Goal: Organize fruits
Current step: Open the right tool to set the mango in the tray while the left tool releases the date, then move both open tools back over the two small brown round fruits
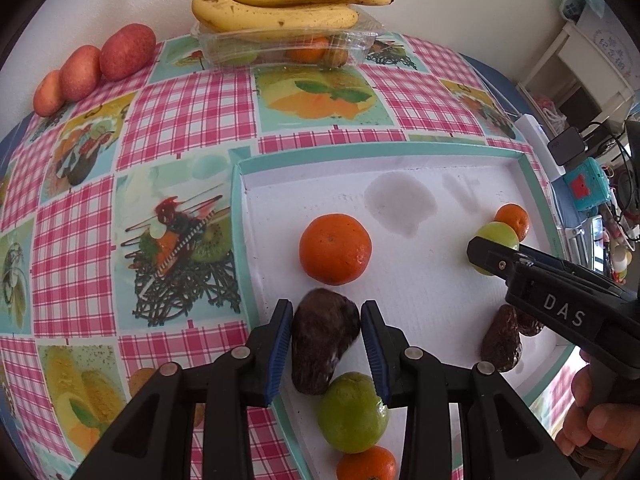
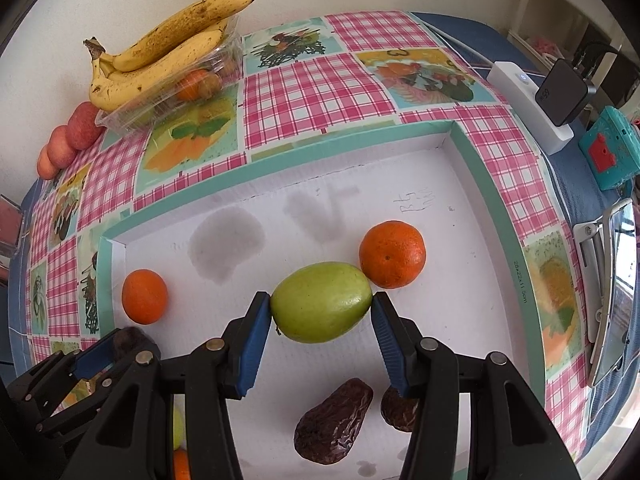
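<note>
1. The table (image 1: 192,120) wears a pink-check cloth with fruit pictures and runs out ahead of both tongs to a pale wall.
2. A shallow white tray with a teal rim (image 1: 384,148) lies under both tongs; grey damp-looking patches mark its floor ahead of them.
3. A bunch of bananas (image 1: 280,4) rests on a clear plastic box (image 1: 288,46) far ahead of the left tongs, against the wall; an orange and other fruit show through the box.
4. 3 reddish fruits (image 1: 94,68) sit in a row to the far left of the box.
5. The left tongs (image 1: 326,336) straddle a dark wrinkled date (image 1: 322,344). The left blue pad touches it or nearly so, a slim gap shows at the right pad, so I cannot tell whether it is gripped.
6. An orange (image 1: 335,249) lies just ahead of that date; a green fruit (image 1: 352,412) and another orange (image 1: 366,464) lie behind it, under the left tongs.
7. The right tongs (image 2: 322,312) bracket a green fruit (image 2: 322,302) on the tray, both pads at its ends; whether they press cannot be told.
8. An orange (image 2: 392,254) touches that fruit ahead-right; 2 dates (image 2: 332,424) lie under the right tongs.
9. A hand (image 1: 588,420) holds the right tongs' grip.
</note>
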`<move>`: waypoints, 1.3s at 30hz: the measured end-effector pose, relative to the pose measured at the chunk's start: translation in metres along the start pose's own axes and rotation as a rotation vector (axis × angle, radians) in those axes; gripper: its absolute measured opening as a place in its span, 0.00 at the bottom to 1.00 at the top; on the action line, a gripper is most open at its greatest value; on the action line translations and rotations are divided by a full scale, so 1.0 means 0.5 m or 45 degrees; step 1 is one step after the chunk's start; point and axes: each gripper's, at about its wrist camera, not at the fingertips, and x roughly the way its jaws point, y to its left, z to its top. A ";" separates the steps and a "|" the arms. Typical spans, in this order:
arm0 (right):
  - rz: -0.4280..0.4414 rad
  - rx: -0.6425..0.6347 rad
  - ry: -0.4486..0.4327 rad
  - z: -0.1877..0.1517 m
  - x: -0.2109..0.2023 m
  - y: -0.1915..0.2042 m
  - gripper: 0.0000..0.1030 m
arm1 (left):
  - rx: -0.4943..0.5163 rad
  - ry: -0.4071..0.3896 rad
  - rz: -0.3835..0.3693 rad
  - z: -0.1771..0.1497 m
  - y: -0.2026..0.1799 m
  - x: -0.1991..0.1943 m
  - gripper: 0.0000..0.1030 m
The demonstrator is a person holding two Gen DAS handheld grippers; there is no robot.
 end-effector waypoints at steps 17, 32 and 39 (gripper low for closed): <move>-0.005 -0.027 -0.052 -0.023 -0.053 0.008 0.69 | -0.082 -0.101 0.011 -0.031 0.037 -0.090 0.66; 0.040 -0.129 -0.123 -0.084 -0.104 0.071 0.81 | -0.412 -0.195 0.251 -0.110 0.236 -0.159 1.00; 0.056 -0.175 -0.149 -0.116 -0.124 0.108 0.81 | -0.472 -0.217 0.282 -0.155 0.277 -0.190 1.00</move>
